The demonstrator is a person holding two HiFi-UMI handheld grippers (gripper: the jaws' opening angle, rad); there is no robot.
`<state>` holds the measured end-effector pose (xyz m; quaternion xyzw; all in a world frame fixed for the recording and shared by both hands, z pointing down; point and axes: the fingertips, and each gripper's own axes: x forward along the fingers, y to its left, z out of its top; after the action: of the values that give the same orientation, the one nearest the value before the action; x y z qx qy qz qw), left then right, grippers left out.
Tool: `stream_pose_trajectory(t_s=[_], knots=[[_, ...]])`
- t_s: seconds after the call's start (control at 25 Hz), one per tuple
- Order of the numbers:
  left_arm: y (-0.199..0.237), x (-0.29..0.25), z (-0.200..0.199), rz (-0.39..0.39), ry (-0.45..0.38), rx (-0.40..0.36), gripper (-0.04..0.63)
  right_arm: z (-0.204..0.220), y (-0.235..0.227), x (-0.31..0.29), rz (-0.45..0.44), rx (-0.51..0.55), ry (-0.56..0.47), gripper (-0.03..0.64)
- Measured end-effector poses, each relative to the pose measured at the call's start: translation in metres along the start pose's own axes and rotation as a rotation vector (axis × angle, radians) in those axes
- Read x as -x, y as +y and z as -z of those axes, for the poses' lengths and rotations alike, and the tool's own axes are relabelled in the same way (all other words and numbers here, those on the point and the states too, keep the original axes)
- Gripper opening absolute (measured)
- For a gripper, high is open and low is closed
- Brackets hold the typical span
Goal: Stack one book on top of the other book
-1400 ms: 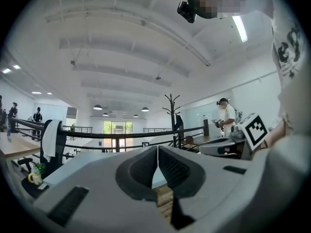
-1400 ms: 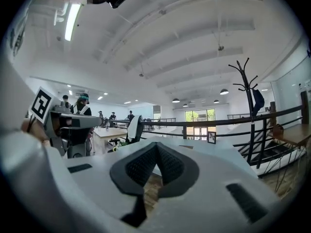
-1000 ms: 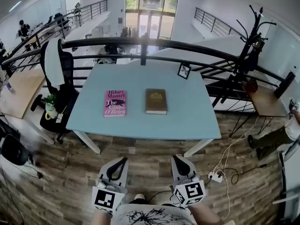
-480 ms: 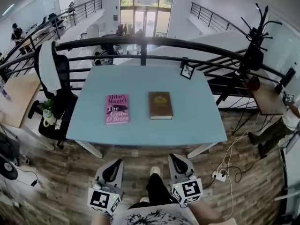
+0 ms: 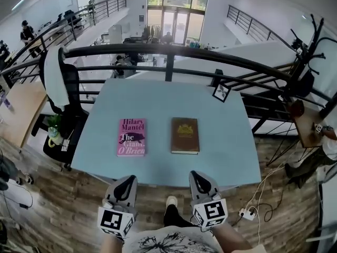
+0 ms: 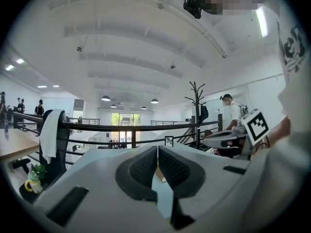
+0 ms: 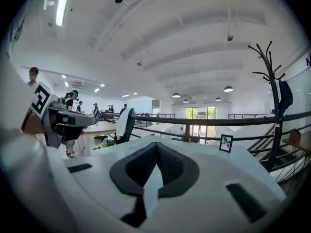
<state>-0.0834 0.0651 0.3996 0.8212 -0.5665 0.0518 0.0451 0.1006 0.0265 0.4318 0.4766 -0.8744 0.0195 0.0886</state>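
Note:
Two books lie side by side on the light blue table [image 5: 221, 141] in the head view: a pink book [image 5: 131, 137] at the left and a brown book [image 5: 185, 135] at the right, a gap between them. My left gripper [image 5: 128, 180] hangs just before the table's near edge, below the pink book, shut and empty. My right gripper [image 5: 196, 176] hovers at the near edge below the brown book, also shut and empty. In the left gripper view the pads [image 6: 146, 166] meet, with a sliver of the brown book [image 6: 157, 173] behind them. In the right gripper view the pads [image 7: 167, 165] meet too.
A small framed picture [image 5: 221, 92] stands at the table's far right corner. A black railing [image 5: 168, 51] runs behind the table. An office chair with a white cloth [image 5: 58, 80] and a small potted plant [image 5: 53, 130] are at the left. A coat stand [image 5: 305, 51] and cables [image 5: 258, 194] are at the right.
The table and books have come nearer and lower in the head view. Both grippers have moved forward to the table's near edge, still shut.

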Motion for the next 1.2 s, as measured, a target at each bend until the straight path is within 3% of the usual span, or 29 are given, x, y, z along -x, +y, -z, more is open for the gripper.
stream_pose_trajectory(t_s=[0.16, 0.32, 0.56, 0.96, 1.2], knots=[[0.003, -0.067, -0.010, 0.034, -0.023, -0.031, 0.011, -0.012, -0.051, -0.045, 0.005, 0.024, 0.000, -0.006], [0.013, -0.126, -0.025, 0.012, -0.036, -0.028, 0.011, -0.020, -0.091, -0.084, -0.005, 0.043, -0.006, -0.006], [0.013, -0.185, -0.032, 0.037, -0.025, -0.039, 0.011, -0.015, -0.134, -0.121, 0.002, 0.020, 0.013, -0.006], [0.029, -0.253, -0.009, 0.137, 0.019, -0.021, 0.011, 0.038, -0.168, -0.163, 0.071, -0.135, 0.202, -0.006], [0.044, -0.277, -0.001, 0.128, 0.029, 0.014, 0.011, 0.080, -0.175, -0.189, 0.024, -0.179, 0.301, 0.019]])
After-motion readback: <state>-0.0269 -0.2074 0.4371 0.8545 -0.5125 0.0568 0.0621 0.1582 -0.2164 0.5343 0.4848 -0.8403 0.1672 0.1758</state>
